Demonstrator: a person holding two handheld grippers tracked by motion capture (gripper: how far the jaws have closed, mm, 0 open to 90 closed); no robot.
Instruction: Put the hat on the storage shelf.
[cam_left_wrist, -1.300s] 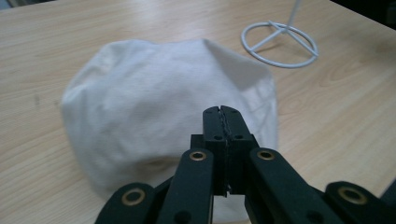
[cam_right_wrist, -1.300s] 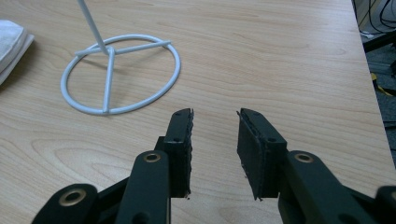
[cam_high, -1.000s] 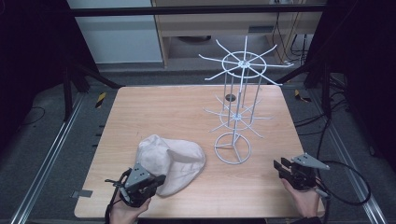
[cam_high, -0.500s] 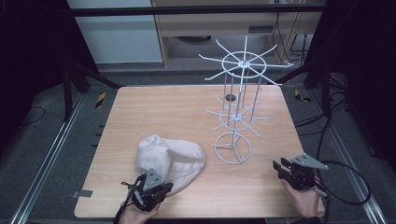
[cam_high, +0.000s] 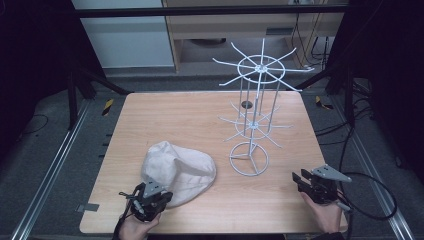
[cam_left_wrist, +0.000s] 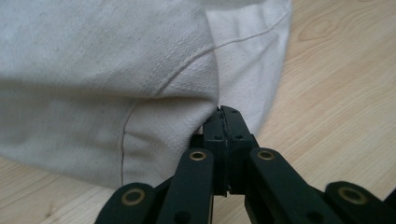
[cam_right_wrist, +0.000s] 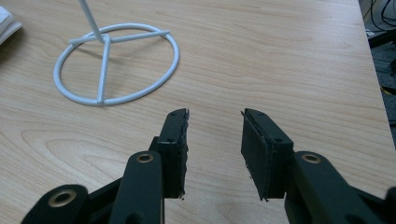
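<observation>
A cream fabric cap lies on the near left part of the wooden table. My left gripper rests at its near edge. In the left gripper view the jaws are pressed together, and the gripper touches a fold of the cap. Whether any fabric is pinched between them is unclear. My right gripper sits low over the near right corner. Its jaws have just been opening and the gripper is open over bare wood with nothing between its pads.
A white wire display rack with spoke arms stands right of centre. Its ring base lies just ahead and left of my right gripper. The table's right edge is close. Dark floor and metal rails surround the table.
The right gripper's jaws have spread apart. The left hand has shifted slightly along the cap's near edge, staying shut.
</observation>
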